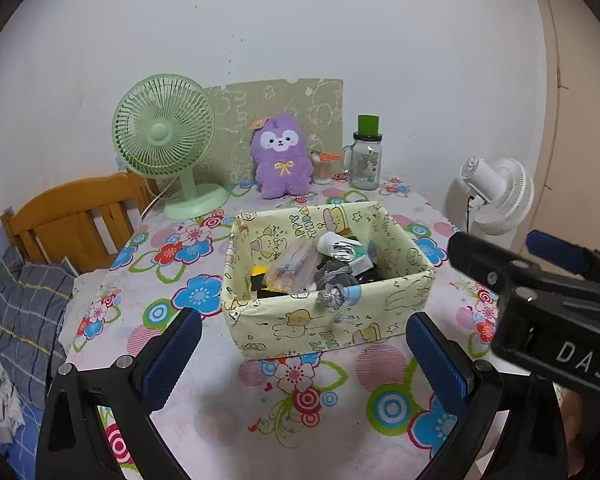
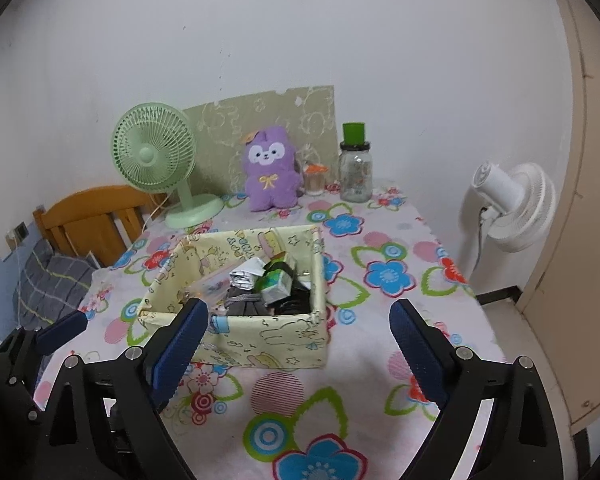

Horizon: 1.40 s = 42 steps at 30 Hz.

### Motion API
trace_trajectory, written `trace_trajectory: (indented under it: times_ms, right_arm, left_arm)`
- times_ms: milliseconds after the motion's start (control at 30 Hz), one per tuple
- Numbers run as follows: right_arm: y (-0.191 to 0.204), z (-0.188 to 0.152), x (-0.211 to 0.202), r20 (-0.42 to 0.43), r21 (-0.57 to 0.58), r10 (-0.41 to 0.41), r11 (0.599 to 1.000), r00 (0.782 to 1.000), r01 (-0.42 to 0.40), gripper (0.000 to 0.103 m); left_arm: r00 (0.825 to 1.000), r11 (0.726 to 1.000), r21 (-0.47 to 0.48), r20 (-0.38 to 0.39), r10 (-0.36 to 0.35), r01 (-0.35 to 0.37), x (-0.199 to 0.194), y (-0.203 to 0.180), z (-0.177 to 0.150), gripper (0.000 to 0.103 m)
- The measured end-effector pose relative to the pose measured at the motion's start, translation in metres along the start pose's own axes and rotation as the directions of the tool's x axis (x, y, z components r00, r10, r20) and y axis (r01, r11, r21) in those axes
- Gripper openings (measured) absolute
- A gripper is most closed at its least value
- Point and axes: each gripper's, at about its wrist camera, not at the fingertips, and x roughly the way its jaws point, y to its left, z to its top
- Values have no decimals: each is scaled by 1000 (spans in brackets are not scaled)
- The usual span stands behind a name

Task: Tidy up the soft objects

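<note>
A purple plush toy [image 1: 281, 158] sits upright at the back of the table against the wall; it also shows in the right wrist view [image 2: 269, 170]. A pale yellow fabric box [image 1: 324, 280] stands mid-table, holding a grey cloth pouch [image 1: 334, 278], packets and bags; the same box [image 2: 256, 334] shows in the right wrist view. My left gripper [image 1: 304, 358] is open and empty, just short of the box. My right gripper [image 2: 300, 354] is open and empty, in front of the box's right half; its body [image 1: 540, 304] shows at the right of the left wrist view.
A green desk fan [image 1: 168, 140] stands back left, a glass jar with a green lid [image 1: 366, 160] and a cotton swab holder [image 1: 324, 168] back right. A white fan [image 2: 512, 204] stands off the table's right side. A wooden chair [image 1: 76, 216] and bedding [image 1: 28, 320] lie left.
</note>
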Motion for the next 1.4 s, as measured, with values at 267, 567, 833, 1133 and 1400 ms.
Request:
trace_trajectory:
  times_ms: [267,567,833,1133,1400]
  right_arm:
    - [-4,-2,-34,85,-1,-43,999,995,44,101]
    - [-5,-5,-51,115,-16,-63,998,991,65,101]
    - [-2,-7,-65,147,-19,-52,998,988,55,101]
    - [0,-9,-72,155,-18,-42,999,987,45,102]
    - [2,-8,-74,156,-17,-42,999,987,45,102]
  left_arm:
    - [1000,1000,1,29,4,-4,-19,3,-4,103]
    - [993,999,-29,116,32,-29,-44,13,-3,103]
    - [983,999,-42,180,23,-15,-63,20,0,103]
    - [985,997,-72,174,16,-3,-63,24,-2,103]
    - [984,996,-94,178,21,-5,-65,30,-3,103]
